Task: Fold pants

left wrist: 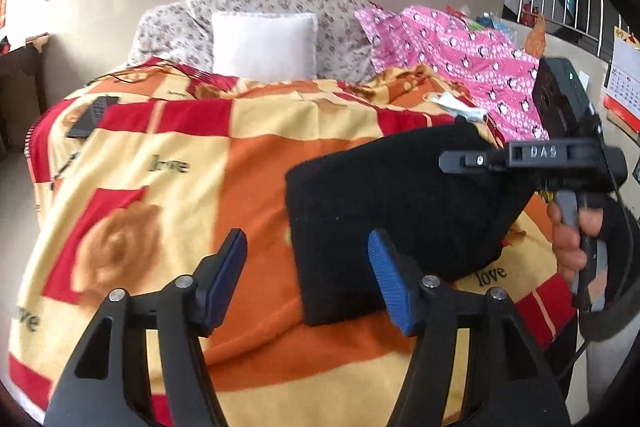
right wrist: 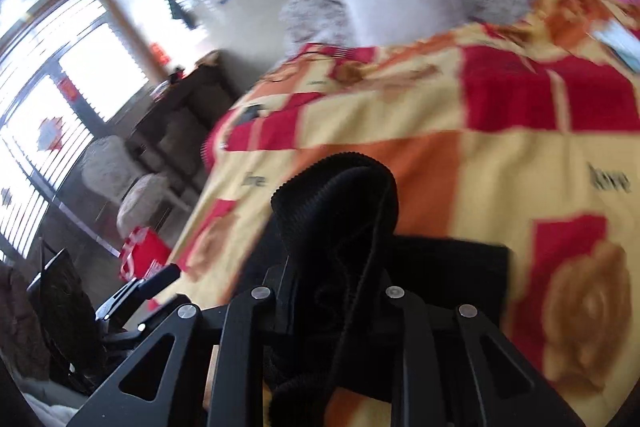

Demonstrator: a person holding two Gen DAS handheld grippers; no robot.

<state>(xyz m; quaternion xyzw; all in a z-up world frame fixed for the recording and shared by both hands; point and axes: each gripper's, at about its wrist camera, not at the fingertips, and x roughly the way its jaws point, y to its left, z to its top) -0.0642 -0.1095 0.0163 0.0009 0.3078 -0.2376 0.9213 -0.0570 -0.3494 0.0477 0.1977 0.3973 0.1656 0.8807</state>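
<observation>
The left gripper (left wrist: 306, 275) stands spread with nothing between its blue pads (left wrist: 390, 283), just beside the near edge of the black pants (left wrist: 400, 195). The right gripper (right wrist: 334, 267) pinches a bunched fold of the pants (right wrist: 340, 203), lifting it; its fingertips are buried in cloth. The pants lie folded on a red, orange and yellow blanket (left wrist: 168, 147) covering a bed, with a white pillow (left wrist: 262, 45) and pink cloth (left wrist: 472, 63) beyond. The right wrist view is motion-blurred.
</observation>
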